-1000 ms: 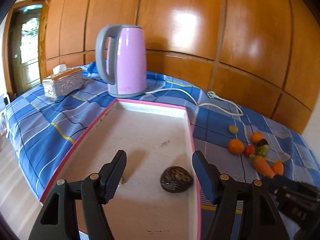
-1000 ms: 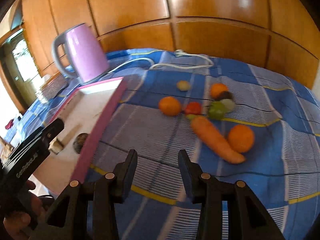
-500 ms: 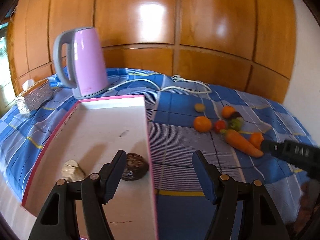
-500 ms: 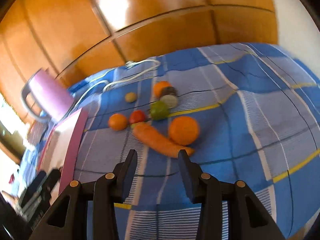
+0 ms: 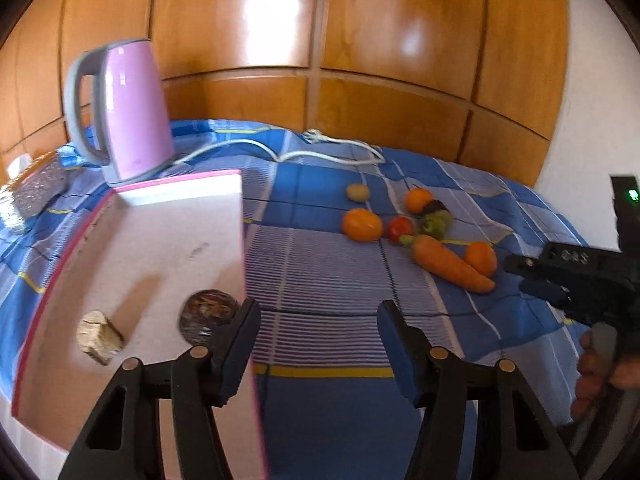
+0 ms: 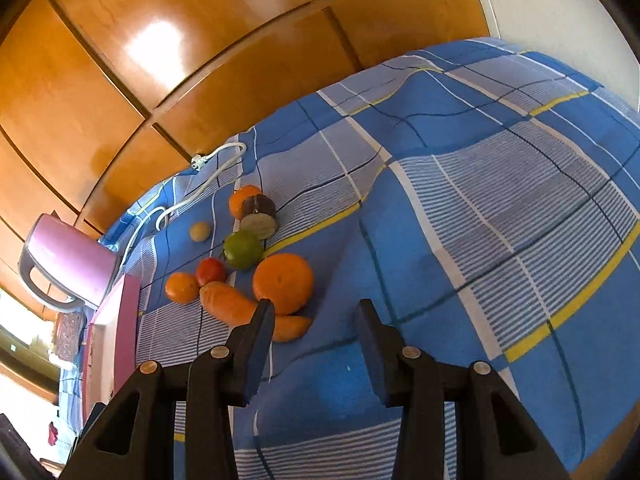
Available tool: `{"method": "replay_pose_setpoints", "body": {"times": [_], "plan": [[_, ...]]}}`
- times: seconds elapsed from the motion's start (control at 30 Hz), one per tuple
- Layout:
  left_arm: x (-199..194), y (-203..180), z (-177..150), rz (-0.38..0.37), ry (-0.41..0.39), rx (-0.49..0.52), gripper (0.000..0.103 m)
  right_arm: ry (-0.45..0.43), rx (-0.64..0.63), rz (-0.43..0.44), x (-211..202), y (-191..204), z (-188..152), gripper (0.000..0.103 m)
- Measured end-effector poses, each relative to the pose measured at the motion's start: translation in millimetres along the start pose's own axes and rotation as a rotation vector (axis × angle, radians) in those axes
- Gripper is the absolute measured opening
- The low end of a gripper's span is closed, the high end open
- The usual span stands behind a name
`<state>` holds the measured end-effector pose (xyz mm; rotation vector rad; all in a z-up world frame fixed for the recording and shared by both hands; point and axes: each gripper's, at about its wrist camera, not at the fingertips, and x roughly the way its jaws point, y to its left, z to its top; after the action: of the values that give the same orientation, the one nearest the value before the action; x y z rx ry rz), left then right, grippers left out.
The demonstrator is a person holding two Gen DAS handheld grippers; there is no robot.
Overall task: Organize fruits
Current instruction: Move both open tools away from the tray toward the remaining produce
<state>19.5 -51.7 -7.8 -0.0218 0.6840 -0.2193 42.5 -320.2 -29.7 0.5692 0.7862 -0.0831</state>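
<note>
The left claw (image 5: 318, 336) is seen over the blue checked cloth (image 5: 332, 280), just at the right wall of the tray (image 5: 240, 216). Its jaws are closing, and nothing is held between them; only cloth is seen in the gap. Just beyond its left finger, inside the tray, a dark round fruit (image 5: 206, 314) lies against the pink wall. Further to the left of it, on the tray floor, a pale chunk (image 5: 99, 337) is seen.

The fruits are gathered on the cloth ahead and to the right of the left claw, well apart from it: a carrot (image 5: 448, 264), a large orange (image 5: 480, 258) touching it, a second orange (image 5: 362, 224), a tomato (image 5: 400, 229), a green fruit (image 5: 434, 222), a third orange (image 5: 418, 200) and a small yellow fruit (image 5: 357, 193).

The right claw (image 6: 314, 326) is spread part way, and nothing is gripped. The carrot (image 6: 232, 306) passes behind its left finger, and the large orange (image 6: 283, 283) lies just beyond that finger. A cut brown piece (image 6: 259, 216) is seen further ahead, beside the green fruit (image 6: 242, 249).

A pink kettle (image 5: 128, 108) stands behind the tray, and a white cord (image 5: 280, 152) is laid behind the fruits.
</note>
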Motion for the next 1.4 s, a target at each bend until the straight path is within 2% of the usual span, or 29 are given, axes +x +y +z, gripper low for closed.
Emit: {"method": "replay_pose_setpoints", "body": {"times": [0.1, 0.2, 0.27, 0.37, 0.47, 0.6, 0.63, 0.73, 0.77, 0.9, 1.0, 1.1, 1.13, 1.27, 1.33, 1.4], "plan": [[1, -7, -1, -0.027, 0.004, 0.023, 0.061, -0.002, -0.022, 0.003, 1, 2, 0, 0.043], [2, -10, -1, -0.035, 0.007, 0.033, 0.061, -0.022, -0.102, 0.027, -2, 17, -3, 0.043], [3, -10, -1, -0.035, 0.01, 0.029, 0.061, 0.014, -0.167, 0.049, 6, 30, -9, 0.043], [5, -5, 0, -0.045, 0.02, -0.004, 0.061, 0.056, -0.197, 0.055, 17, 37, -12, 0.043], [9, 2, 1, -0.051, 0.038, -0.042, 0.061, 0.062, -0.224, 0.034, 25, 43, -10, 0.051], [9, 7, 1, -0.056, 0.041, -0.071, 0.061, 0.066, -0.244, 0.047, 26, 46, -12, 0.06], [9, 7, 1, -0.057, 0.038, -0.072, 0.061, 0.074, -0.245, 0.078, 26, 47, -13, 0.063], [9, 5, 1, -0.057, 0.034, -0.062, 0.061, 0.137, -0.216, 0.279, 24, 48, -15, 0.062], [9, 4, 1, -0.056, 0.033, -0.059, 0.061, 0.144, -0.219, 0.301, 24, 50, -16, 0.062], [10, 5, 1, -0.057, 0.036, -0.059, 0.061, 0.096, -0.245, 0.281, 16, 54, -17, 0.062], [10, 3, 1, -0.057, 0.037, -0.055, 0.061, 0.081, -0.248, 0.211, 17, 54, -17, 0.062], [10, 2, 1, -0.054, 0.037, -0.05, 0.061, 0.106, -0.241, 0.158, 28, 52, -17, 0.063], [11, 2, 1, -0.054, 0.039, -0.049, 0.061, 0.109, -0.234, 0.164, 30, 50, -14, 0.063], [11, 2, 0, -0.051, 0.038, -0.049, 0.061, 0.158, -0.185, 0.302, 30, 44, -15, 0.063], [11, 3, 0, -0.049, 0.038, -0.052, 0.061, 0.216, -0.131, 0.455, 32, 43, -15, 0.063], [10, 3, 0, -0.048, 0.038, -0.052, 0.061, 0.253, -0.098, 0.538, 35, 42, -16, 0.063]]}}
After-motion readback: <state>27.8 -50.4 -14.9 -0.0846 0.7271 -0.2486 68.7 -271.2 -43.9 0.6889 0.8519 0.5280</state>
